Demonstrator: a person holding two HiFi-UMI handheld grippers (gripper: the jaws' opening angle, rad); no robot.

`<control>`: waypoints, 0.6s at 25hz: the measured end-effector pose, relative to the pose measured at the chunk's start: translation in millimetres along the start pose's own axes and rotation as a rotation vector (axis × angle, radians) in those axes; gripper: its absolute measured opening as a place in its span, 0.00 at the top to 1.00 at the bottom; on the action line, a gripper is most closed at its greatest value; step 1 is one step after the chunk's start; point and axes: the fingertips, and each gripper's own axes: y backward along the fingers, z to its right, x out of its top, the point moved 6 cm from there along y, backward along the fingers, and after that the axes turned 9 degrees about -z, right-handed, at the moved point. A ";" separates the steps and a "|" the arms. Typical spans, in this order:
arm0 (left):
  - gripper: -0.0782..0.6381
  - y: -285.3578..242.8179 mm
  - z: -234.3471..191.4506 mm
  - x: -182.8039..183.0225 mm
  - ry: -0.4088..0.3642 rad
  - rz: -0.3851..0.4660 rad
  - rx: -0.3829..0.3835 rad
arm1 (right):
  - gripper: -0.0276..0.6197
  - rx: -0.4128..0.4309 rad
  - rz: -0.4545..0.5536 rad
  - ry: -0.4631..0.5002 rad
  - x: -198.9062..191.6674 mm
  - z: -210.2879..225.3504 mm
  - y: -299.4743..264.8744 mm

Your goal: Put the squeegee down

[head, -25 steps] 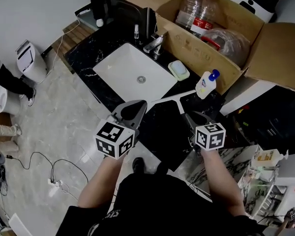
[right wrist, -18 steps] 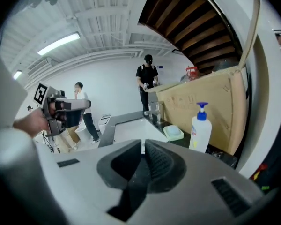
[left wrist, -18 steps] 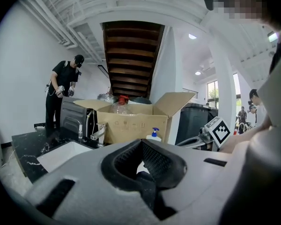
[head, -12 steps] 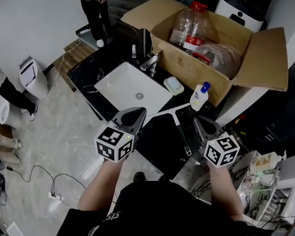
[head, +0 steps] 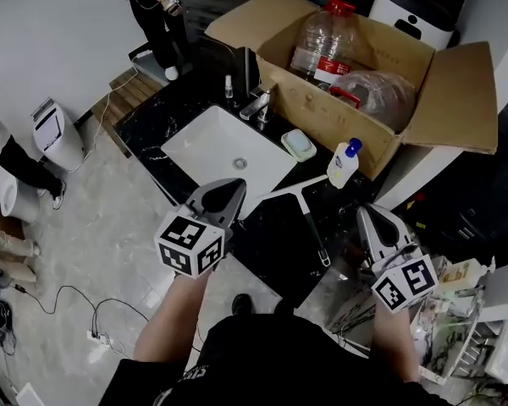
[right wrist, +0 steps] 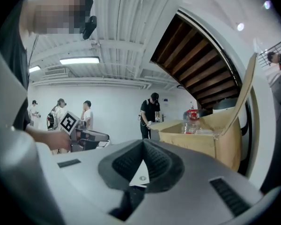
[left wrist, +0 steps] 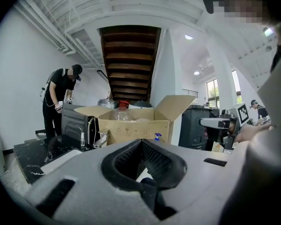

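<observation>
The squeegee [head: 312,229] lies flat on the black marble counter [head: 267,248], its white blade toward the sink and its dark handle pointing toward me. Neither gripper touches it. My right gripper [head: 375,219] hangs to the right of the handle and above the counter's corner, shut and empty; in the right gripper view [right wrist: 143,141] its tips meet with nothing between them. My left gripper [head: 226,194] hovers left of the blade, over the counter's front edge, and in the left gripper view [left wrist: 140,141] its jaws are shut and hold nothing.
A white sink [head: 212,146] with a faucet [head: 259,105] is set in the counter. A soap dish [head: 298,145] and a blue-capped bottle [head: 343,166] stand beside an open cardboard box [head: 356,121] holding a water jug [head: 320,36]. A person [head: 157,11] stands at the far end.
My right gripper has lifted off the squeegee handle and drawn back to the right with its jaws now closed. The squeegee stays on the counter. The left gripper rose slightly.
</observation>
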 end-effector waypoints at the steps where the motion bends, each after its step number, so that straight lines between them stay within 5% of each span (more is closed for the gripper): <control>1: 0.88 0.1 -0.8 -0.7 0.002 0.000 0.003 | 0.95 -0.006 0.005 -0.001 -1.1 0.7 0.9; 15: 0.88 -14.9 -12.1 -3.0 0.026 -0.002 0.039 | 0.95 -0.005 -0.014 0.031 -12.6 4.2 -37.0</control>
